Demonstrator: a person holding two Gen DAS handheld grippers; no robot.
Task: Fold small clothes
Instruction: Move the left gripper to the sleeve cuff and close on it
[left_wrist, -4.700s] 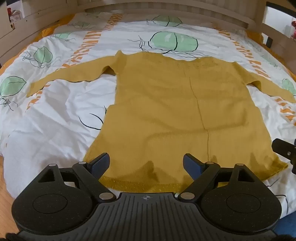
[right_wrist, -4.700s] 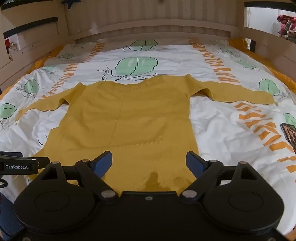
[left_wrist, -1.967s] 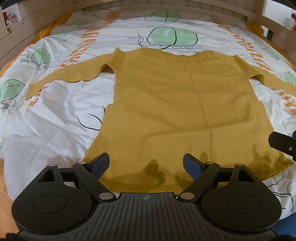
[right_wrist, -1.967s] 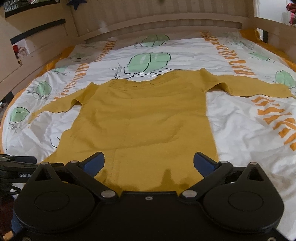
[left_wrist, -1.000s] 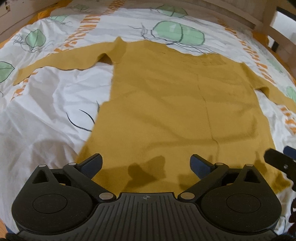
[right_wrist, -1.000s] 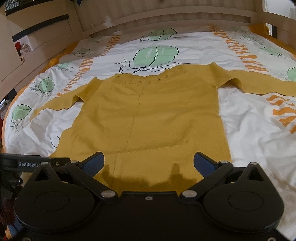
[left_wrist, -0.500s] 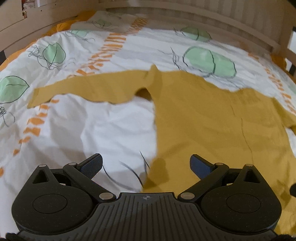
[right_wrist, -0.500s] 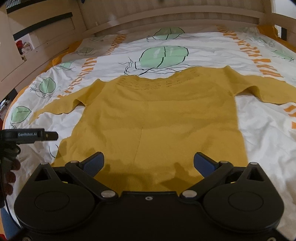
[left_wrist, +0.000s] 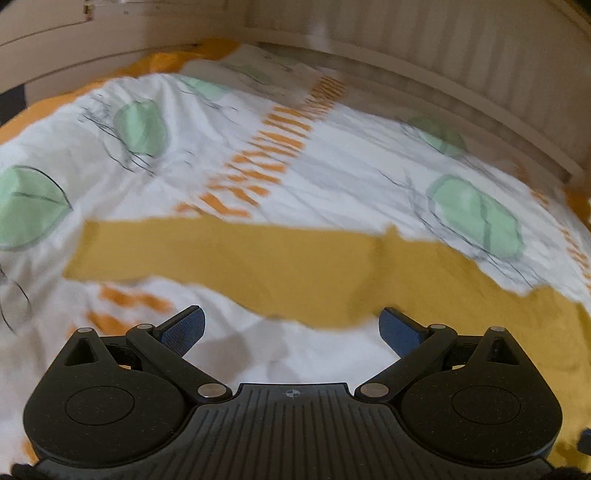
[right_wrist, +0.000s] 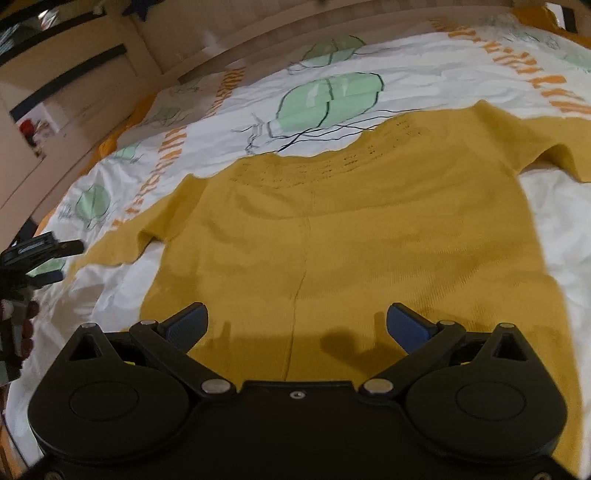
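Observation:
A mustard-yellow knit sweater (right_wrist: 369, 229) lies flat on the bed, neckline far, sleeves spread. My right gripper (right_wrist: 295, 326) hovers open over its lower body, nothing between the blue fingers. The left wrist view shows the sweater's left sleeve (left_wrist: 207, 254) stretched across the sheet, its cuff at the left. Just short of that sleeve my left gripper (left_wrist: 291, 328) stands open and empty, over white sheet. From the right wrist view the left gripper (right_wrist: 40, 251) appears at the far left edge, beside the sleeve end.
The bed carries a white sheet (left_wrist: 332, 155) printed with green leaves and orange stripes. A wooden slatted headboard (left_wrist: 461, 48) runs along the far side, and wooden side panels (right_wrist: 74, 85) stand at the left. The left wrist view is motion-blurred.
My left gripper has swung left, from the sweater's hem and body to its left sleeve. The right gripper has pushed forward over the body. Both stayed open.

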